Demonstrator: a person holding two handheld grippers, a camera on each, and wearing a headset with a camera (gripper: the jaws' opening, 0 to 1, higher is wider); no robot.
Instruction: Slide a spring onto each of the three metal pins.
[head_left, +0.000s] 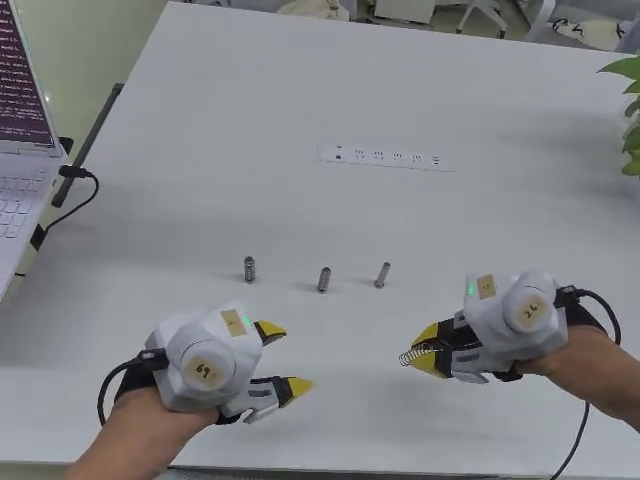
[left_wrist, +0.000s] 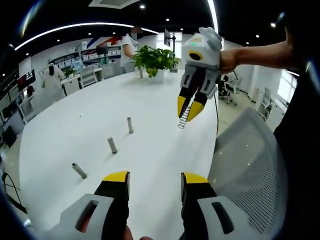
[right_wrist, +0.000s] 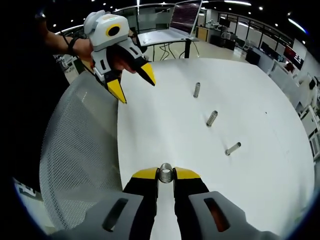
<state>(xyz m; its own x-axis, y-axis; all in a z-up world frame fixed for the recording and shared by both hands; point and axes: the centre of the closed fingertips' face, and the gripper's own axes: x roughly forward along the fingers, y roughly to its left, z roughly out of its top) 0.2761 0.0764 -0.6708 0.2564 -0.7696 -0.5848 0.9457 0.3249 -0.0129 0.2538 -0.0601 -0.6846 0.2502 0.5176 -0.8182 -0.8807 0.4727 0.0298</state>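
1. Jaws apart and empty, the left gripper (head_left: 287, 358) hovers above the table (head_left: 300, 100), near its front edge.
2. Mid-table, left pin (head_left: 249, 269) and middle pin (head_left: 324, 280) are spring-sleeved; right pin (head_left: 382, 275) looks bare.
3. Off right, the right gripper (head_left: 424, 350) pinches a loose spring (head_left: 410, 356).

place: open-plan office
evidence: white desk (head_left: 300, 90), laptop (head_left: 20, 120), power strip (head_left: 385, 157), potted plant (left_wrist: 154, 60), mesh chair (left_wrist: 250, 160), ceiling spotlights (left_wrist: 143, 7)
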